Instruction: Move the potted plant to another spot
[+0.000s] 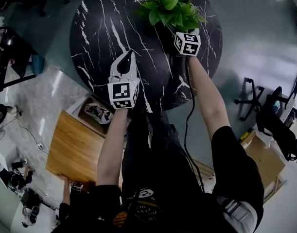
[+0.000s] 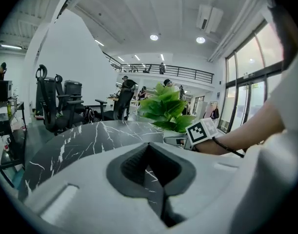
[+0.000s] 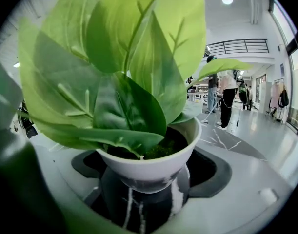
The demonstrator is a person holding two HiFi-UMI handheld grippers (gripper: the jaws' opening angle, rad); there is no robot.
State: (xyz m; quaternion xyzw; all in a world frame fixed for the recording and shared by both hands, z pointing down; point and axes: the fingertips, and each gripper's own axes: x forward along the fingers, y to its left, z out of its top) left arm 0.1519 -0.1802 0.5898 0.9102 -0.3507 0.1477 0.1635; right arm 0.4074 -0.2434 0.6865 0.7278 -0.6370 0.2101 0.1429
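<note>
**A:** What's nearest?

**B:** The left tongs (image 1: 130, 57), pressed together and empty, over the round black white-veined marble tabletop (image 1: 97, 30).

**A:** And the plant?

**B:** Farther across, toward the far rim. The green-leaved potted plant in a white bowl pot (image 3: 148, 167) stands upright between the right tongs (image 3: 149, 199), which seem closed on its lower wall. The right hand should do the carrying.

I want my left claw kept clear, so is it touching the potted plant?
Apart. The left gripper view shows a stretch of table between the left claw and the potted plant; the head view agrees.
</note>
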